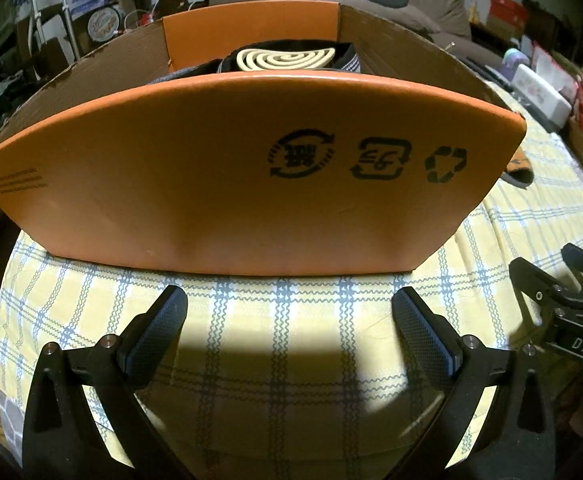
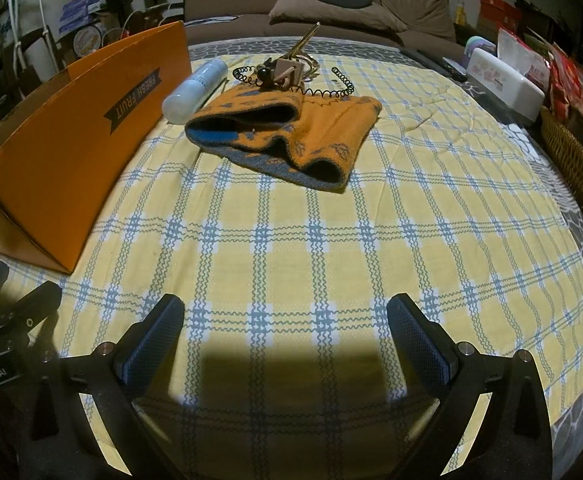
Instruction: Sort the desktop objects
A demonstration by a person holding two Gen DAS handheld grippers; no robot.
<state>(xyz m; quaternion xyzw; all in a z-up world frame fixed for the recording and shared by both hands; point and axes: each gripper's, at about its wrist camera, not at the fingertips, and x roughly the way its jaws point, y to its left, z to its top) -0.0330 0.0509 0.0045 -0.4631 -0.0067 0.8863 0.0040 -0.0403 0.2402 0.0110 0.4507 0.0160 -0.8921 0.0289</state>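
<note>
Knitted orange hat [image 2: 287, 136]: mid-desk, right of orange box [image 2: 79, 140]; likely soft, light, pinch at folded brim. Left hand-held gripper [image 1: 291, 316], right hand-held gripper [image 2: 287, 320]: both wide apart, empty.

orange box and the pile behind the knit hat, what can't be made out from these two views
- Orange box contents, left wrist view: the near wall hides all but a cream spiral coil on something dark.
- Small items behind the knit hat, right wrist view: a coiled cord, a wooden piece and a pen-like stick overlap, too small to identify.
- White bottle label, right wrist view: too small to read.
- Box interior, right wrist view: hidden by its side wall.
</note>
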